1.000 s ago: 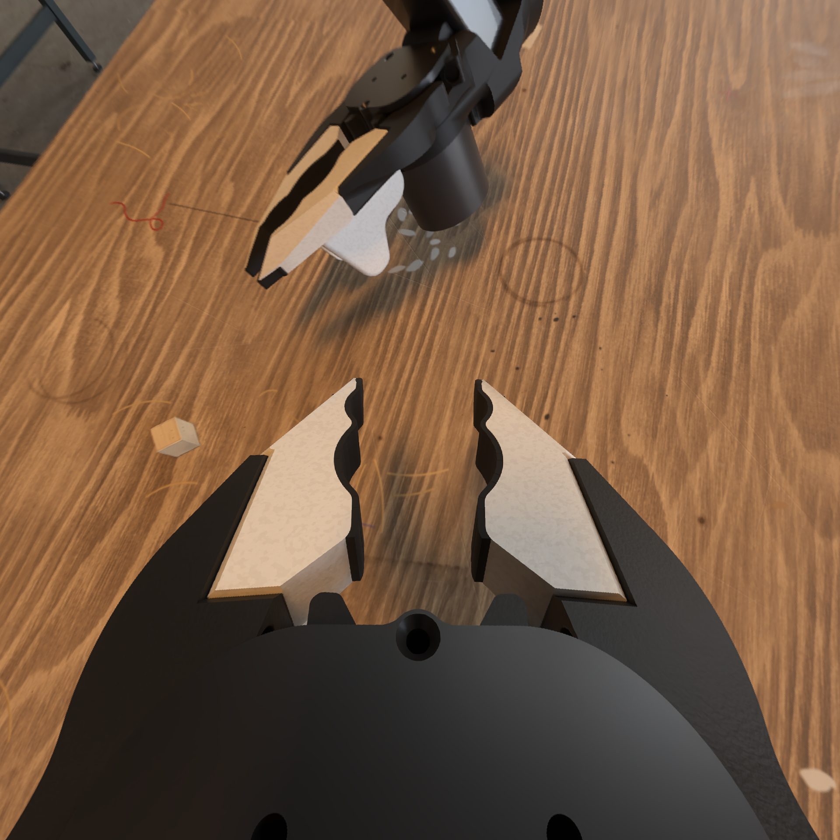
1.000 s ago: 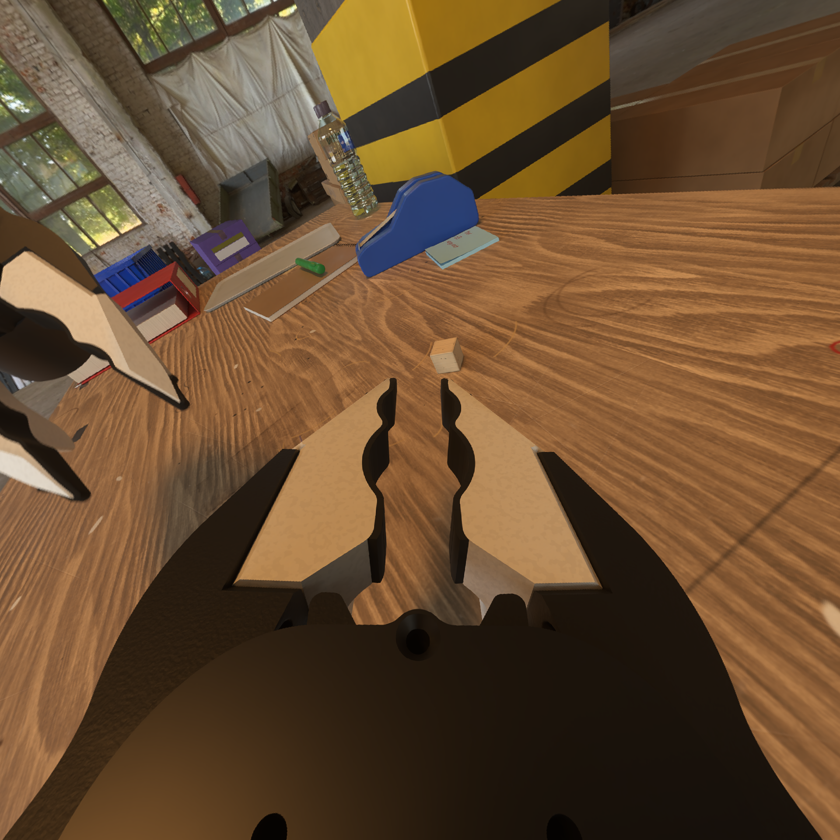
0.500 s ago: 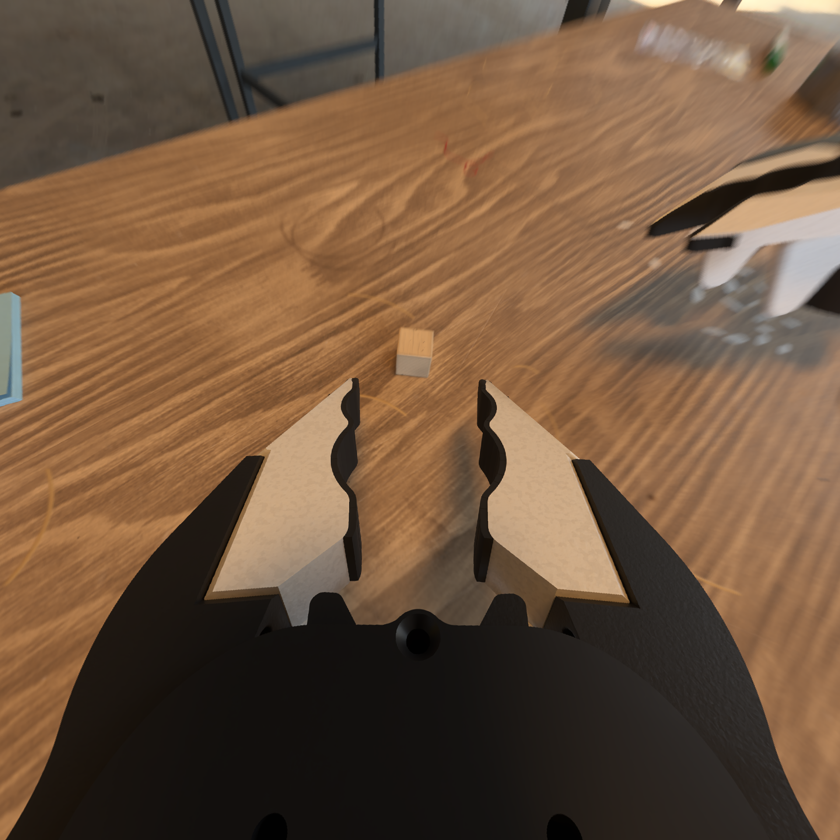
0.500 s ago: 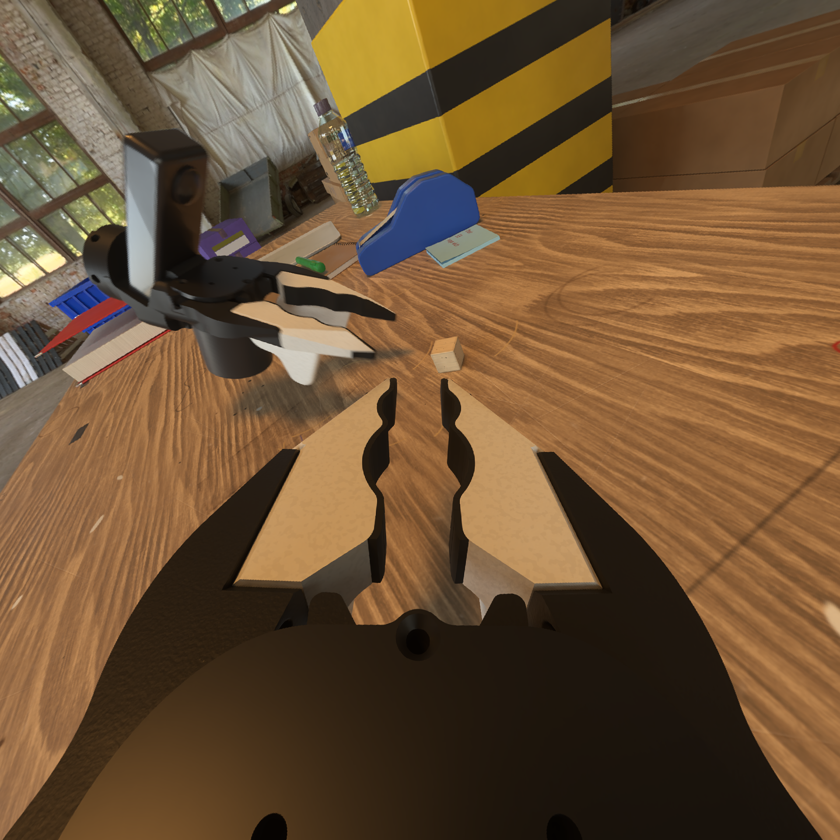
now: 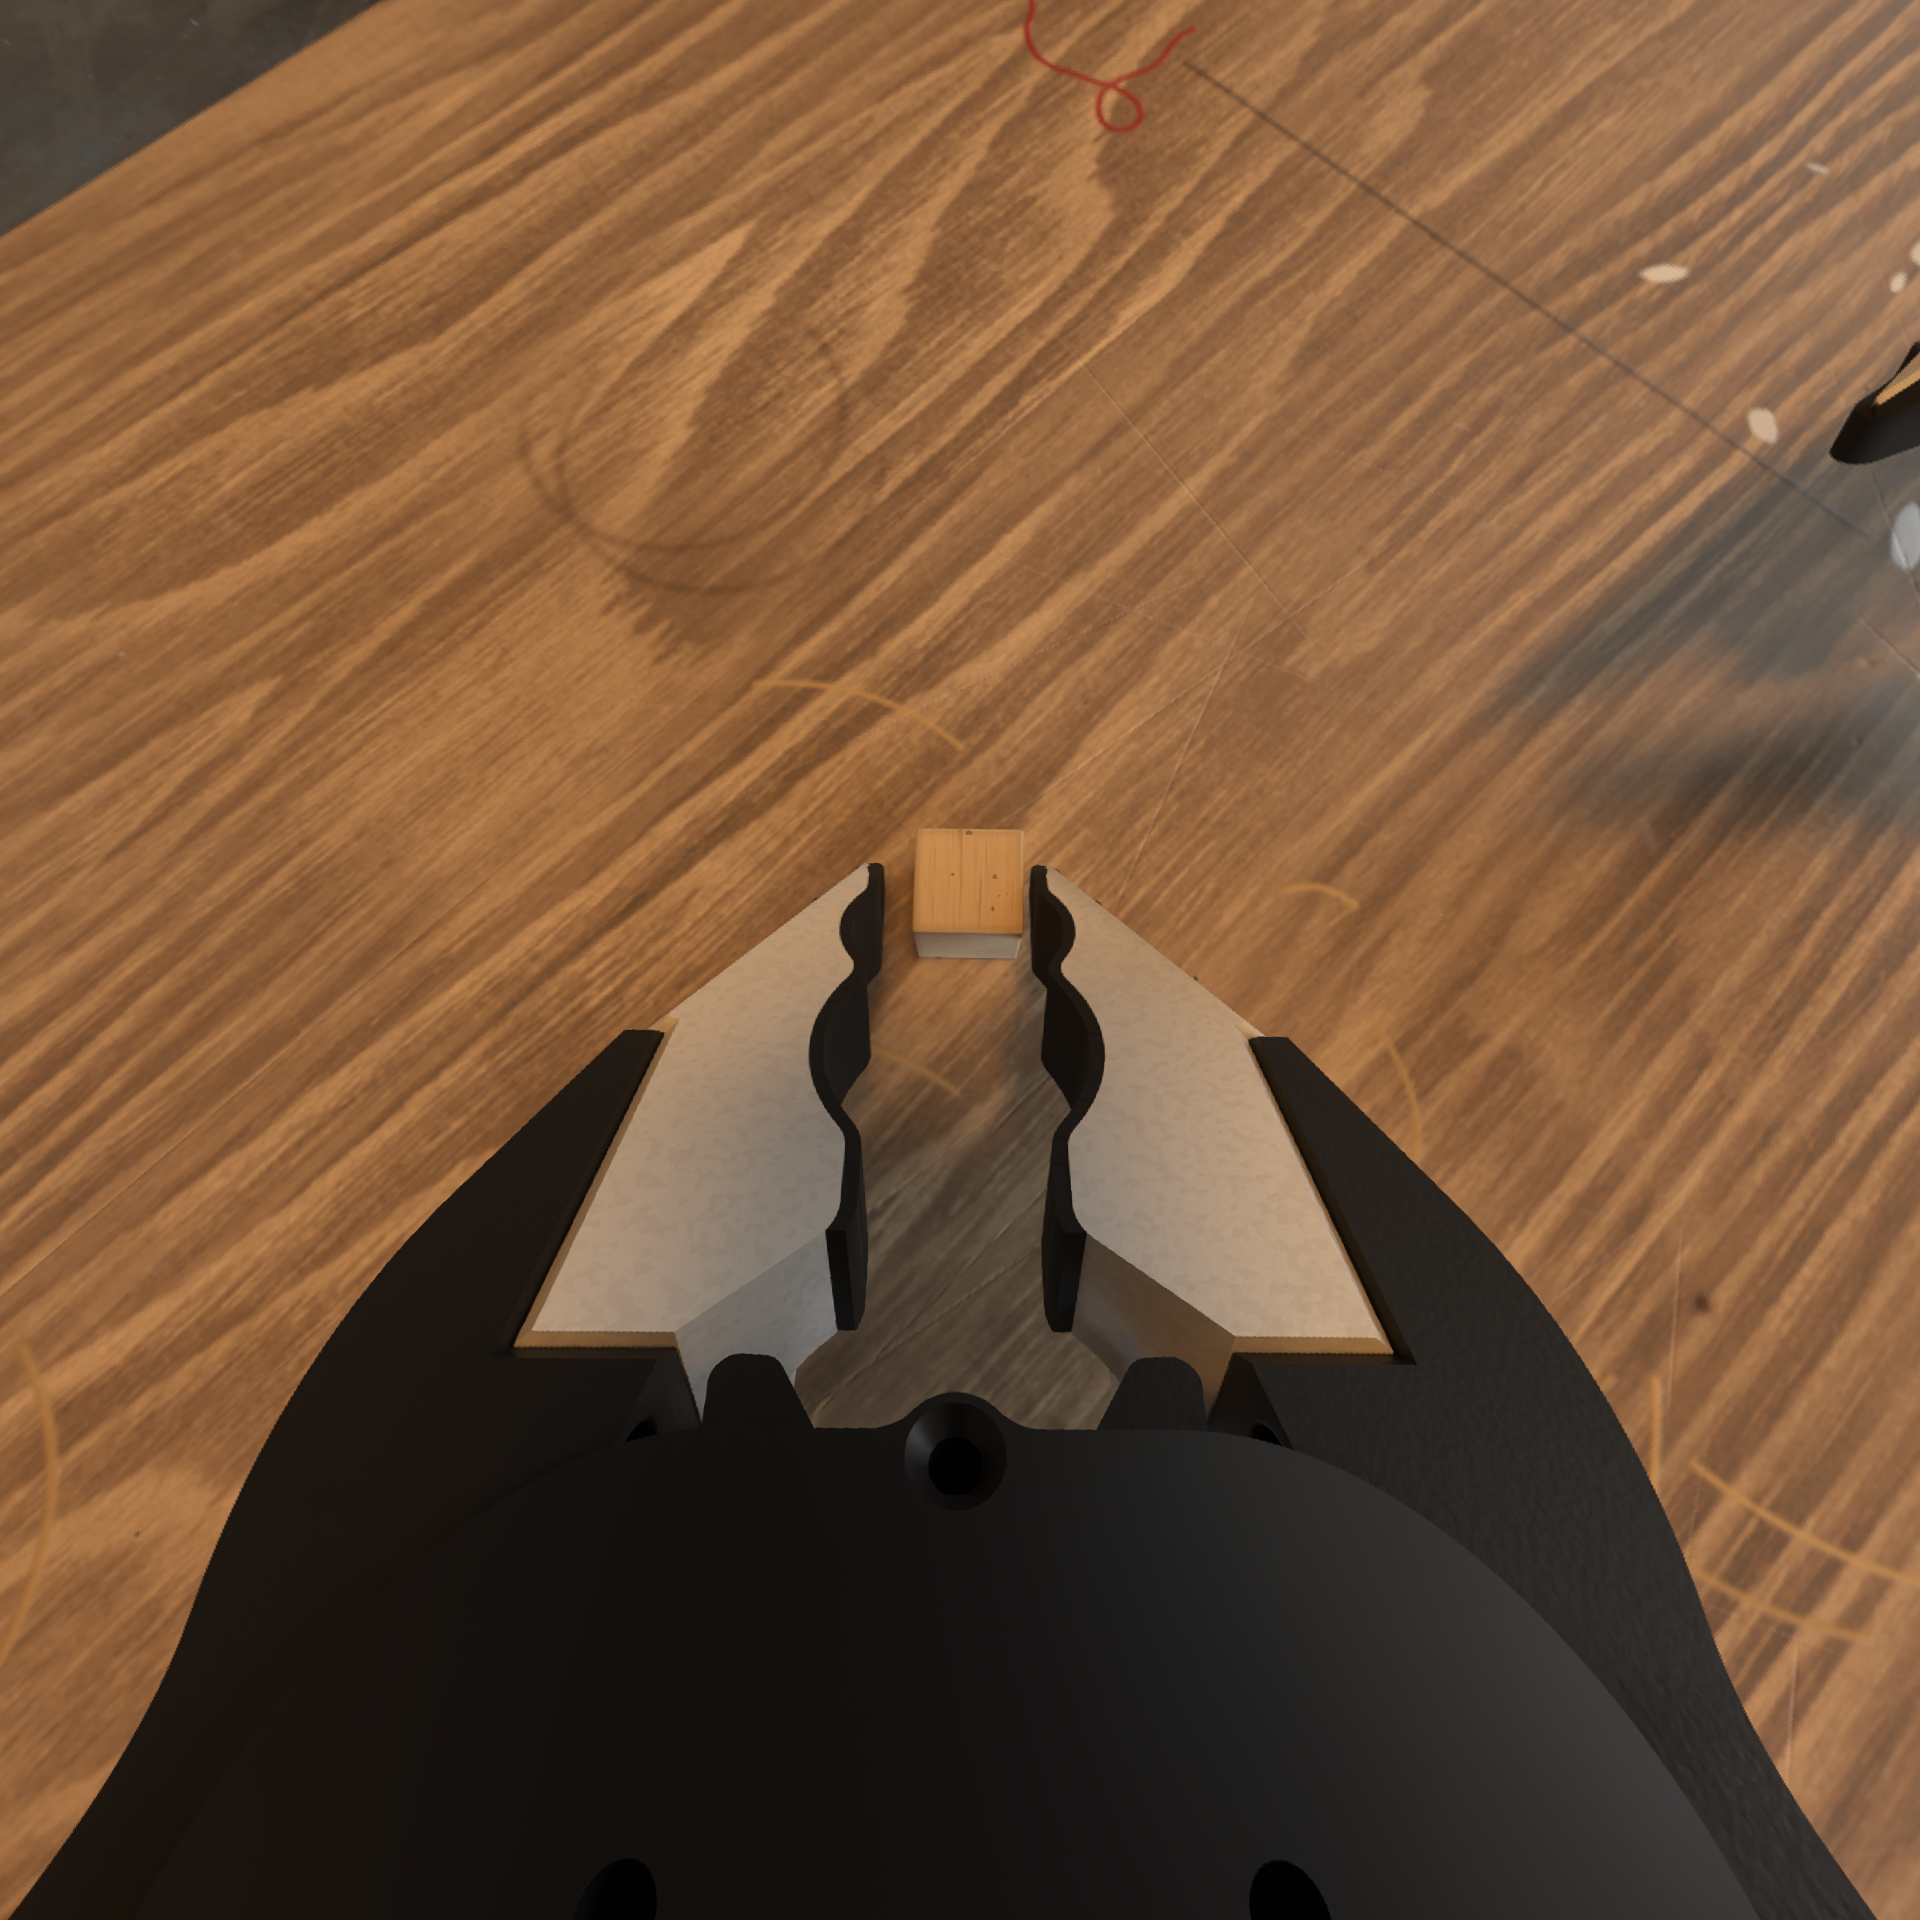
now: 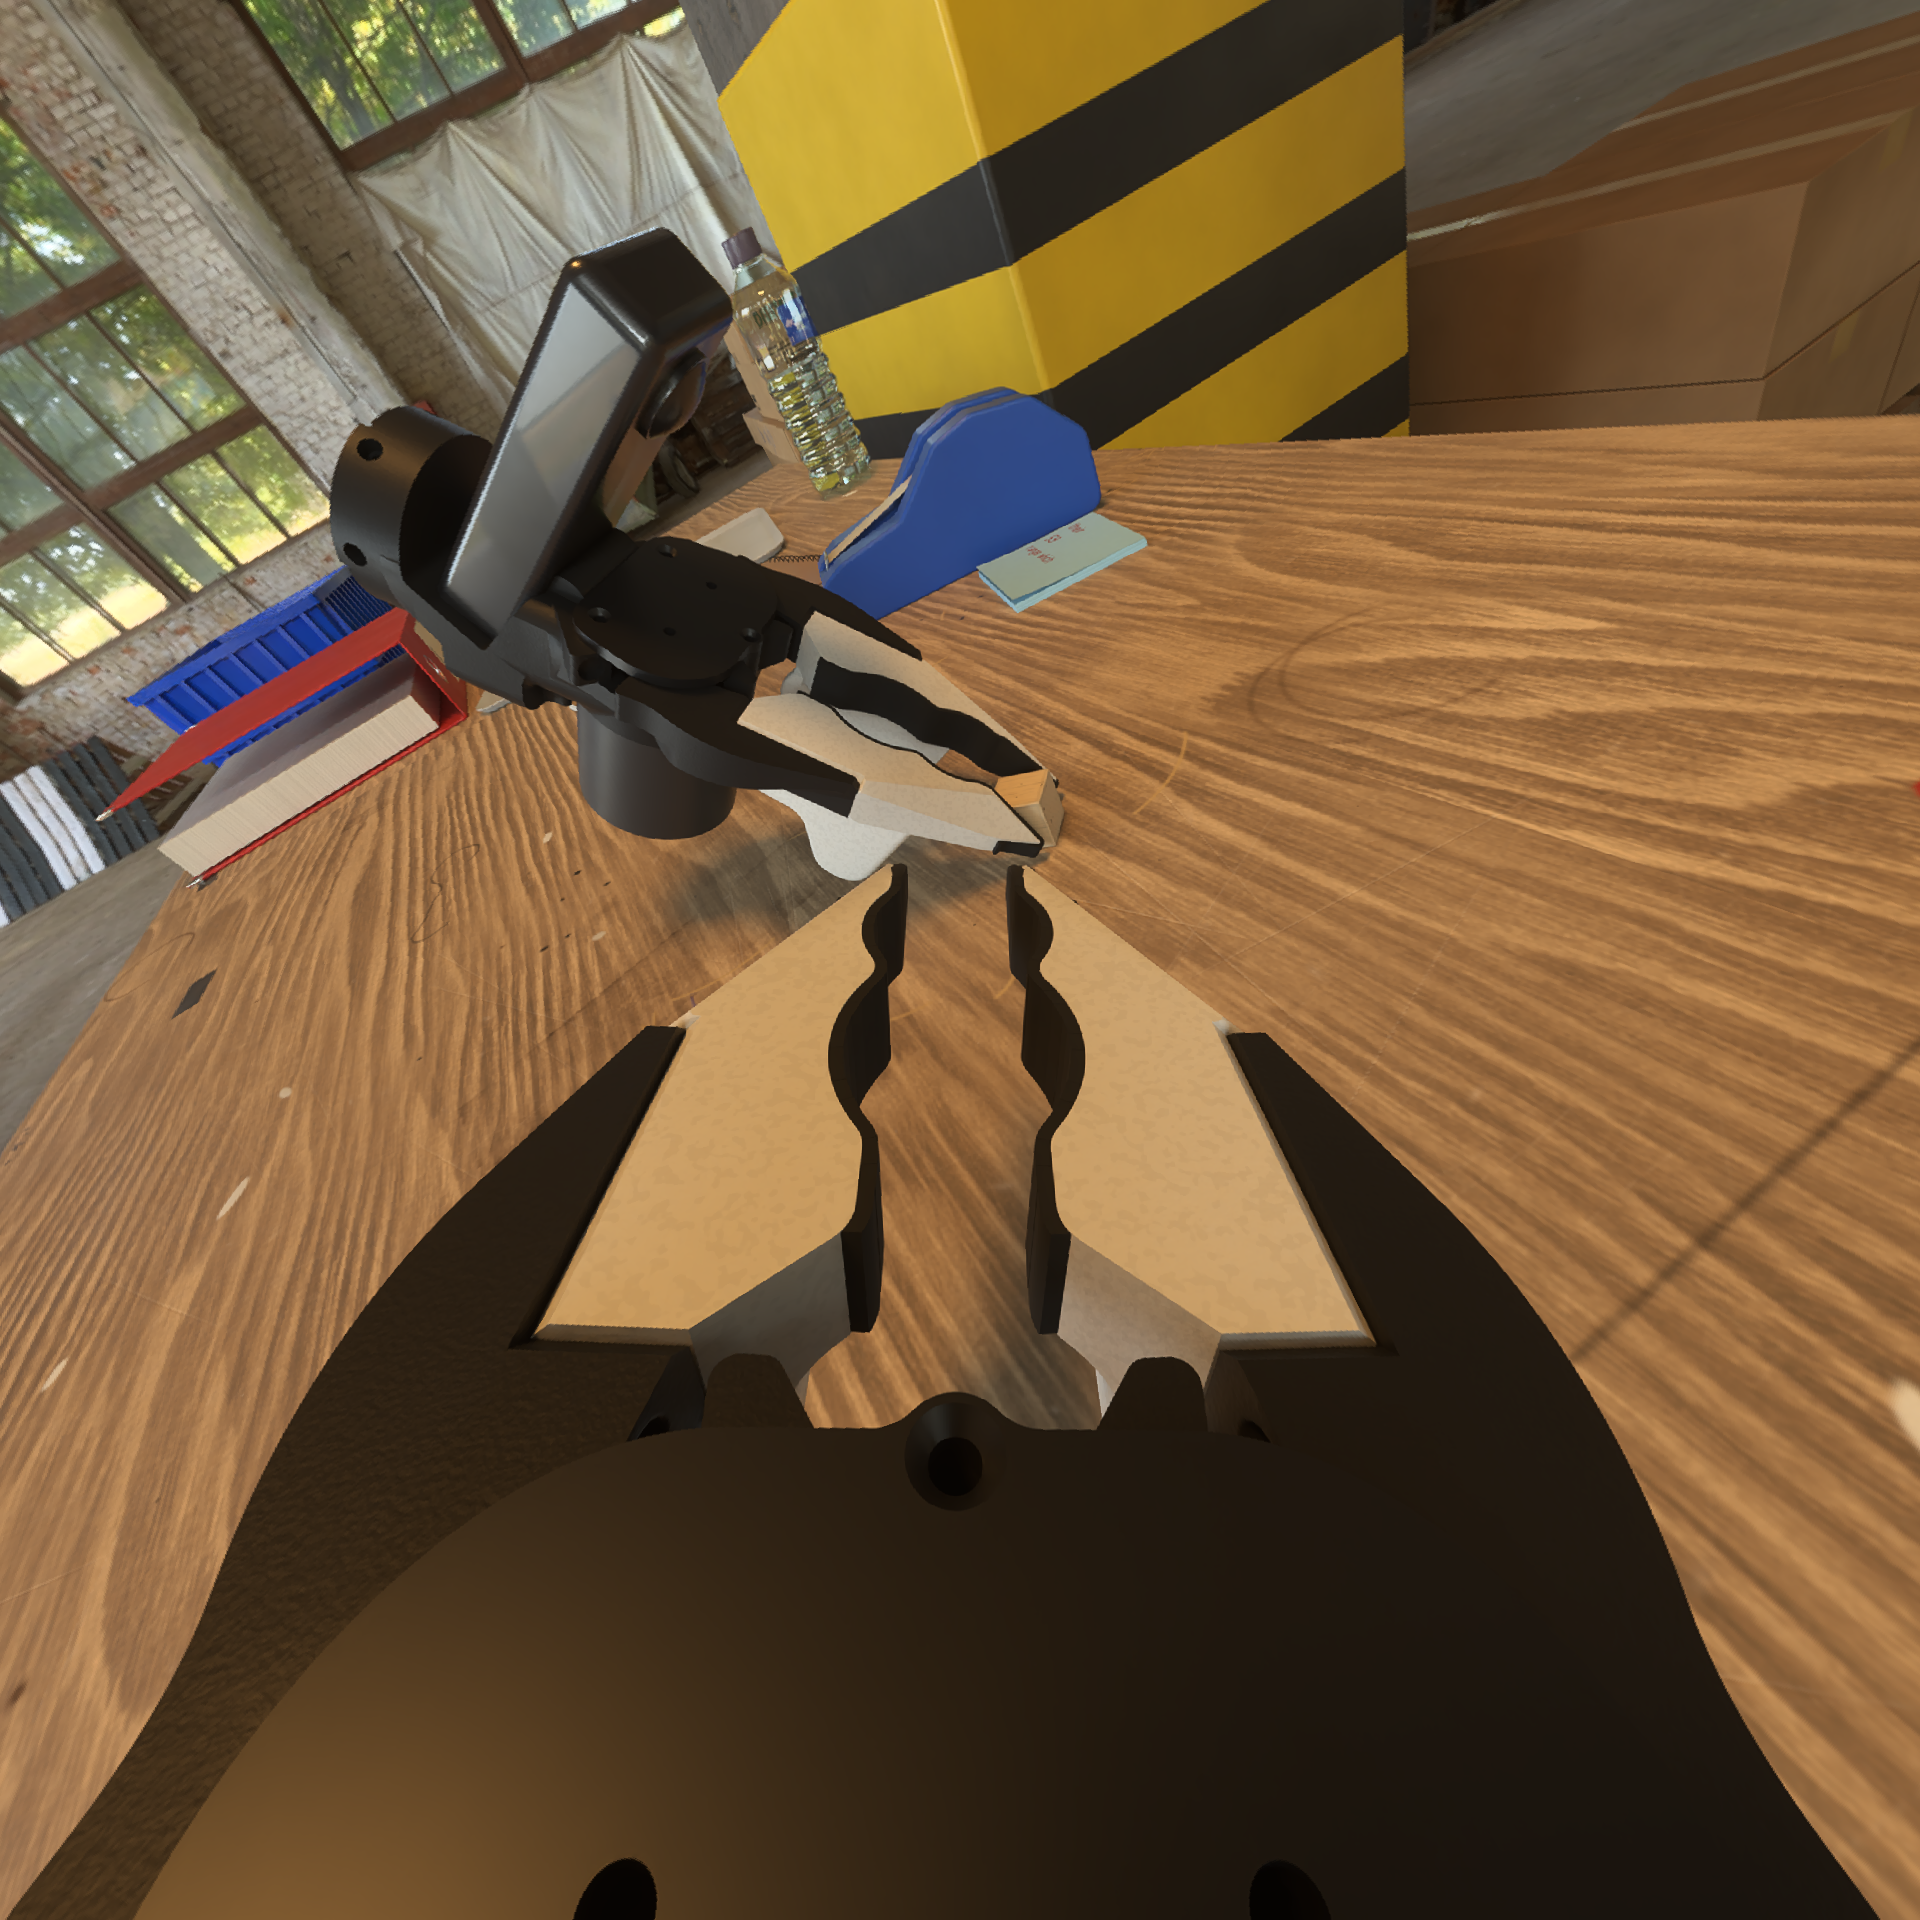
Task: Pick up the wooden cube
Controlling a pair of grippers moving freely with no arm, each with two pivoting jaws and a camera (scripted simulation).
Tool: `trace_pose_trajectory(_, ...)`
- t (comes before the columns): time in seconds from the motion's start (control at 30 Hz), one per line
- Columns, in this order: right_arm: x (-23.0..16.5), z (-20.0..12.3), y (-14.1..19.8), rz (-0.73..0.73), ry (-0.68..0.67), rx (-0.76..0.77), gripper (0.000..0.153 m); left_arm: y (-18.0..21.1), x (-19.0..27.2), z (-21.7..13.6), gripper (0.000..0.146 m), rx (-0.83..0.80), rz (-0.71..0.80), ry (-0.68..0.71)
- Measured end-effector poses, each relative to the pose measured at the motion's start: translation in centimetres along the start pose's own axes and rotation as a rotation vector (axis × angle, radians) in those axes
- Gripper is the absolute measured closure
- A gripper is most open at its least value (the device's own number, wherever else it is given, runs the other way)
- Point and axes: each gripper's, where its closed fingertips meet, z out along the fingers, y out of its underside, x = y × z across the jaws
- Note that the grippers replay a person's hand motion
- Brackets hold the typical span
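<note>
Sitting on the wooden table (image 5: 1351, 520), the wooden cube (image 5: 966, 891) lies squarely between the fingertips of the left gripper (image 5: 956, 904), whose jaws are spread with a sliver of gap on each side, pitched down toward the tabletop. The right gripper (image 6: 954, 883) hovers just beside, jaws apart and empty.
</note>
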Motion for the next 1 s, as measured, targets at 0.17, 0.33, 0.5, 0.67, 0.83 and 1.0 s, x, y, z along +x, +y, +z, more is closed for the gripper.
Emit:
trace_pose_trajectory(0.17,0.0,0.0,0.0,0.001,-0.001,-0.001,0.134,0.1,0.7,-0.2,0.126,0.008,0.064,-0.012)
trace_pose_trajectory(0.33,-0.1,0.0,0.0,-0.002,0.000,0.001,0.134,0.3,3.2,-2.1,0.126,0.086,0.056,0.080)
trace_pose_trajectory(0.5,-0.1,-0.1,0.0,-0.005,0.001,0.001,0.134,-1.4,6.3,-7.5,0.126,0.208,-0.011,0.209)
trace_pose_trajectory(0.67,-0.1,0.0,0.1,-0.005,0.001,-0.004,0.134,-3.7,10.6,-14.3,0.126,0.272,0.080,0.247)
trace_pose_trajectory(0.83,-0.1,0.0,0.1,-0.005,0.001,-0.005,0.134,-4.2,15.0,-16.8,0.126,0.231,0.208,0.292)
trace_pose_trajectory(1.0,-0.1,0.1,0.1,-0.004,0.002,-0.007,0.134,-3.0,16.4,-15.8,0.126,0.137,0.257,0.308)
